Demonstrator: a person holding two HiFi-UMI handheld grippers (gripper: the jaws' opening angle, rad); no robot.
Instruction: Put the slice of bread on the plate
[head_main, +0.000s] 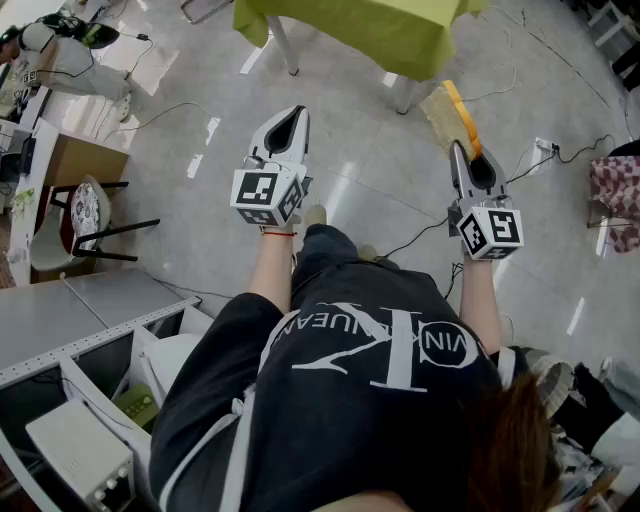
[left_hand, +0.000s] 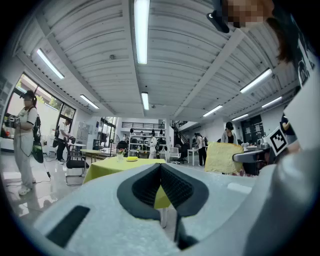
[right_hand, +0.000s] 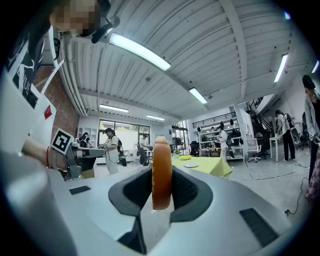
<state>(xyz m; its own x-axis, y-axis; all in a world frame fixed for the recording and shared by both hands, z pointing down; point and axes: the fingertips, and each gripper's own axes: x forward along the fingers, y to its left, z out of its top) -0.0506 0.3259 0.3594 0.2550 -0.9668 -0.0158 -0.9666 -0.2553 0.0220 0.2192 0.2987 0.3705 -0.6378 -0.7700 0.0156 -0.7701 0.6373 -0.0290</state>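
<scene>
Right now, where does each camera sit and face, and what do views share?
Head view: on the person's head, facing steeply down; shirt, forearms, left gripper, right gripper holding bread slice.
Left gripper view: on that gripper, level toward green table; its shut jaws.
Right gripper view: on its gripper, level; jaws clamp bread slice edge-on.
All three share green table, bread slice.

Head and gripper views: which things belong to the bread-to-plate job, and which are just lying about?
Job: tan, brown-crusted slice of bread, clamped in the right gripper; round white plate on the yellow-green clothed table.
Lying about: black-framed chair; red-and-white checked cloth; left gripper, shut and empty.
</scene>
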